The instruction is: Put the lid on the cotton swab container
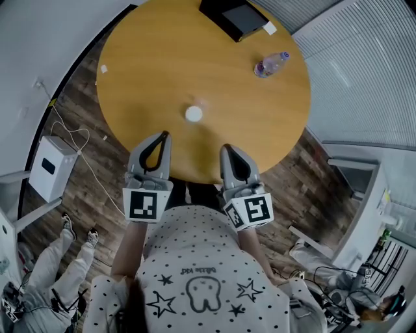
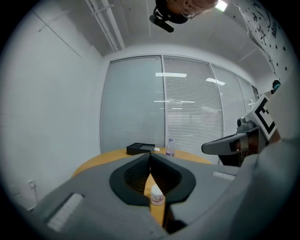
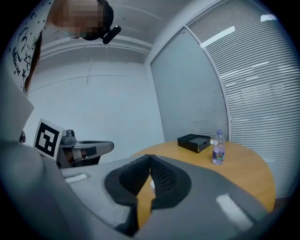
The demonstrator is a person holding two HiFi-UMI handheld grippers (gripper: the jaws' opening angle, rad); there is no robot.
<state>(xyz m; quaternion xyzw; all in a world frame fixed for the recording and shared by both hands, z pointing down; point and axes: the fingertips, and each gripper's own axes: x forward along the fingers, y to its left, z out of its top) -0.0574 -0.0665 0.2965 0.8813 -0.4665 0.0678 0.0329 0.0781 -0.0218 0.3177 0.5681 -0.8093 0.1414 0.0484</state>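
A small white round cotton swab container stands near the middle of the round wooden table. A faint pale spot just beyond it is too small to identify. My left gripper hangs over the table's near edge, short of the container and a little left of it, with jaws shut and empty. My right gripper is beside it to the right, also shut and empty. In the left gripper view the container shows through the gap behind the closed tips. The right gripper view shows only a sliver of the container.
A black box and a small clear water bottle sit at the table's far side. A white unit with cables stands on the wood floor at the left. Another person's legs are at the lower left.
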